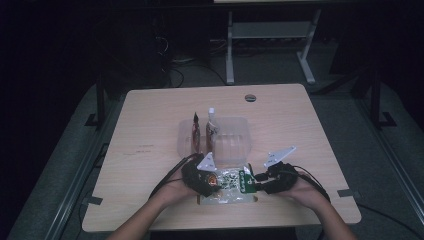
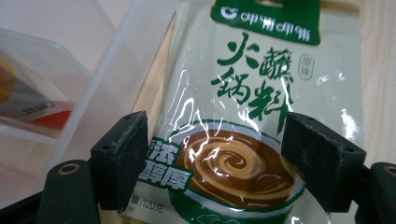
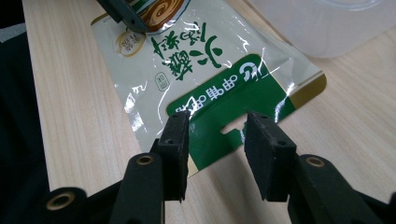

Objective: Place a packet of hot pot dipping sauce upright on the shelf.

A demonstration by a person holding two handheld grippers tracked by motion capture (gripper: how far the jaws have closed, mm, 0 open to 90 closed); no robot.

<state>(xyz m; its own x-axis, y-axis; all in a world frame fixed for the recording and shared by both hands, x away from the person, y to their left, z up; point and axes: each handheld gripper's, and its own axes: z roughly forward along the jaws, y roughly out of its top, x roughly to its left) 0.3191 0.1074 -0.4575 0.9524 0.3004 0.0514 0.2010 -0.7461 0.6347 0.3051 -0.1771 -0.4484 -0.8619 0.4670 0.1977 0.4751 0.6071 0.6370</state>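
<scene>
- Sauce pouch [image 1: 227, 182] laid flat on table [image 1: 150, 130] at near edge, between both grippers
- Left gripper [image 2: 212, 158] jaws spread wide over pouch's bowl picture, nothing clamped
- Right gripper [image 3: 215, 140] jaws parted at pouch's green header, nothing clamped
- Clear plastic tray [image 1: 235, 127] set just beyond pouch

I stand at a pale wood counter [image 1: 150, 120] with a round cable hole [image 1: 250, 97] near its far edge. The room around me is dim; grey floor [image 1: 350, 115] stretches beyond, where the white legs of another desk [image 1: 270, 45] stand among loose cables [image 1: 175, 65]
</scene>
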